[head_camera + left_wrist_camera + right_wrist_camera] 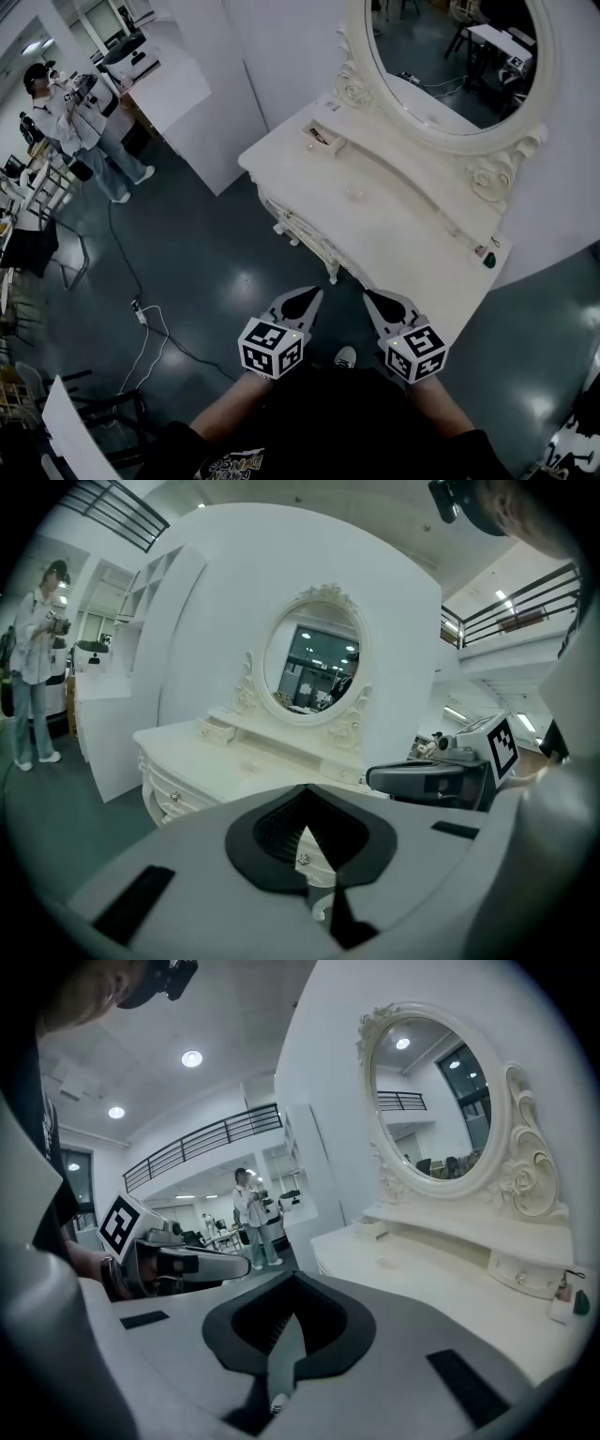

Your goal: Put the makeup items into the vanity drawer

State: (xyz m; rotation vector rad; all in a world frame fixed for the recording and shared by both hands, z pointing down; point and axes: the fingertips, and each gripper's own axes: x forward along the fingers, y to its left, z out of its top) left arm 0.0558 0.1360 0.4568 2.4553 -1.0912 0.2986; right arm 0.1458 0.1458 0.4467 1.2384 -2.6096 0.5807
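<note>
The white vanity (394, 220) with an oval mirror (450, 56) stands ahead of me. A small drawer (323, 138) on its top shelf is pulled open at the left end. A small pale item (356, 194) lies mid-tabletop, and small dark items (487, 255) sit at the right end. My left gripper (312, 294) and right gripper (369, 295) hang side by side in front of the vanity's front edge, both shut and empty. The left gripper view shows the vanity (197, 761) past the left gripper (306, 803); in the right gripper view the right gripper (293, 1283) is empty too.
A person (80, 122) stands at the far left by a white partition (202, 94). A cable (141, 319) runs across the dark floor on the left. A chair (52, 253) stands at the left edge.
</note>
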